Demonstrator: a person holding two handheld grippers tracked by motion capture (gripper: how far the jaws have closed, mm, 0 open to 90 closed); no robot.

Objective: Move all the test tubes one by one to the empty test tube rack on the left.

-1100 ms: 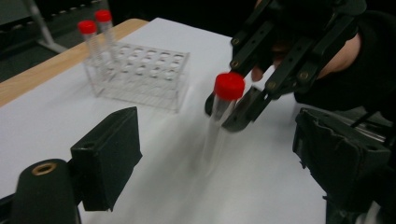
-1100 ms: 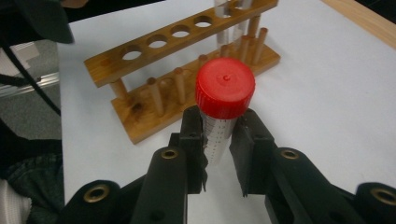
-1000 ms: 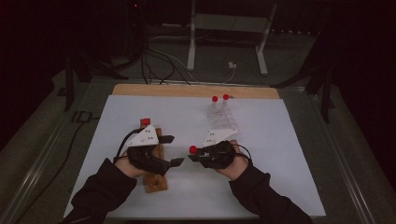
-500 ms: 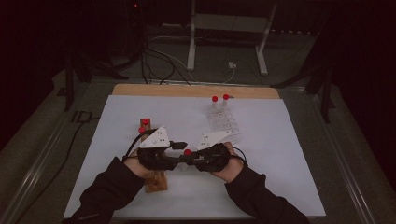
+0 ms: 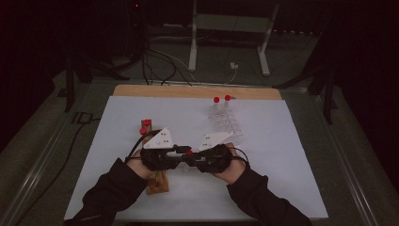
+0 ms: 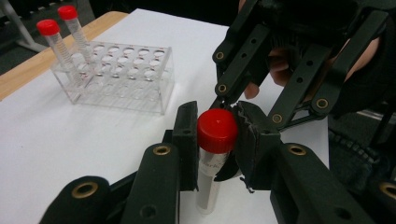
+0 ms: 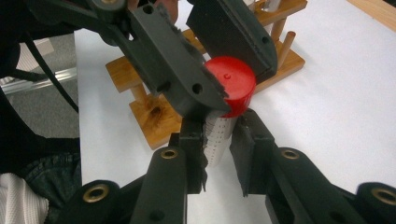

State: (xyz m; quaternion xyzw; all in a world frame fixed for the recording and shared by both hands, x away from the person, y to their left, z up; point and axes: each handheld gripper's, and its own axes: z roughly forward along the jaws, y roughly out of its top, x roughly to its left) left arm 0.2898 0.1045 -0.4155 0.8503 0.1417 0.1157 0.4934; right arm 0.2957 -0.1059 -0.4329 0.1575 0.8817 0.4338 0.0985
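Observation:
A clear tube with a red cap (image 5: pixel 188 152) hangs above the white mat between both hands. My right gripper (image 7: pixel 219 149) is shut on the tube's graduated body (image 7: pixel 215 140). My left gripper (image 6: pixel 217 135) comes in from the opposite side, and its jaws have just been closing on the red cap (image 6: pixel 217 129). Its pads now press the cap from both sides. In the high view the left gripper (image 5: pixel 182 151) and right gripper (image 5: pixel 193 157) meet tip to tip at the front middle of the mat.
A clear plastic rack (image 5: pixel 225 123) holding two red-capped tubes (image 5: pixel 221 99) stands behind the right hand. A wooden peg stand (image 5: pixel 156 181) lies under the left hand, with red-capped tubes (image 5: pixel 145 127) at its far end. The white mat (image 5: pixel 282 141) covers the table.
The left gripper has swung right from above the wooden stand to the tube in the right gripper, and its jaws have closed on the red cap. The right gripper has stayed put.

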